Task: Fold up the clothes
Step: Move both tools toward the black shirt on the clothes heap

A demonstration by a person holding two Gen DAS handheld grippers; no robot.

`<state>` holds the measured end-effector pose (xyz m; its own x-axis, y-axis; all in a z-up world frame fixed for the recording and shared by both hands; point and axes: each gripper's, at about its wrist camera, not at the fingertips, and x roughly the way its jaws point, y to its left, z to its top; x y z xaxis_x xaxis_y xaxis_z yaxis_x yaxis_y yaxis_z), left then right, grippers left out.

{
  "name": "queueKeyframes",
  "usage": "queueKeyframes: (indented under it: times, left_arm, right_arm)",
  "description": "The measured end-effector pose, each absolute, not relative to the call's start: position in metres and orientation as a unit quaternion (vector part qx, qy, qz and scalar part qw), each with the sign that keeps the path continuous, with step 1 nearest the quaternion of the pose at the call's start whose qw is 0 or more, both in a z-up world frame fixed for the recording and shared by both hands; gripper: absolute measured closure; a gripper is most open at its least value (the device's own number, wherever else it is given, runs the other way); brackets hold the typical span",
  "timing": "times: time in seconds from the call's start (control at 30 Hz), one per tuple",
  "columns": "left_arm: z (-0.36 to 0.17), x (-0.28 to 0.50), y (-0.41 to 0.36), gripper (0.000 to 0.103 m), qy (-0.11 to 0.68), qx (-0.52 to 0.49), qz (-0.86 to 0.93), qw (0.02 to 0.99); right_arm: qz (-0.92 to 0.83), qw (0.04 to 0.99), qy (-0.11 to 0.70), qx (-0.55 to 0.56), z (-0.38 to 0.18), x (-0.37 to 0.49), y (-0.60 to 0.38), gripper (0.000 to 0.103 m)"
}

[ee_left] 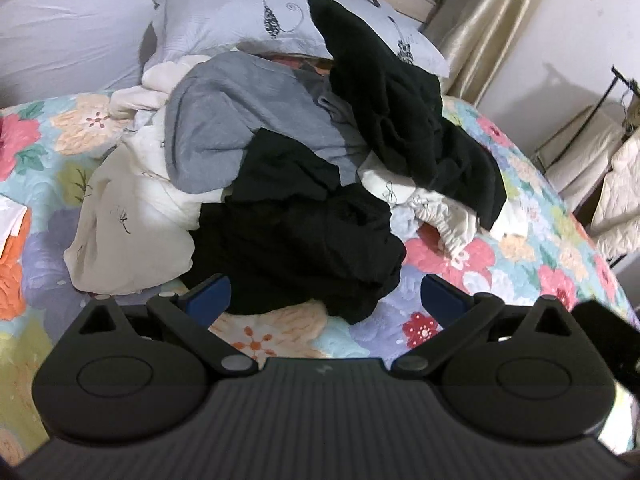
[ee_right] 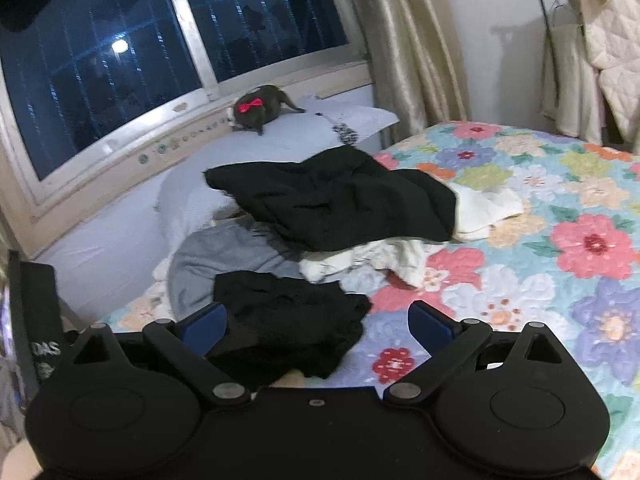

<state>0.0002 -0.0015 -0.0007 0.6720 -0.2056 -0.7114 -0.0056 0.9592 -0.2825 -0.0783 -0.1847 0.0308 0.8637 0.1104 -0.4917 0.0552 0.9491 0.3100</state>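
Both your left gripper [ee_left: 325, 300] and your right gripper [ee_right: 318, 322] hang spread wide and empty over the near edge of the heap of clothes [ee_left: 280, 168], which lies crumpled on the flowered quilt [ee_left: 520, 272] below the pillow [ee_left: 224, 20]. The black garment [ee_left: 304, 248] nearest you seems tangled with the grey one [ee_left: 240, 120], though its dark folds are hard to read. Pinch a fold blind and you may drag several pieces up together.

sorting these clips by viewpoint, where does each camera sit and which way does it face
Left wrist: on the left gripper, low over the floral quilt, facing the clothes pile and cat-print pillow; its open blue-padded fingers show.
Right wrist: on the right gripper, facing the window; open fingers show.
Shared: nearest black garment, grey garment, toy with pink bow.
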Motion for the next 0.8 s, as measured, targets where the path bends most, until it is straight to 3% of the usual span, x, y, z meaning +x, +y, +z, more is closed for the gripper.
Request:
queueKeyframes:
  times: [0.8]
  left_arm:
    - [-0.011, 0.004, -0.001, 0.000, 0.433, -0.118, -0.064, 0.891]
  right_arm:
    - [-0.045, 0.945, 0.254, 0.200, 0.020, -0.089, -0.191, 0.003]
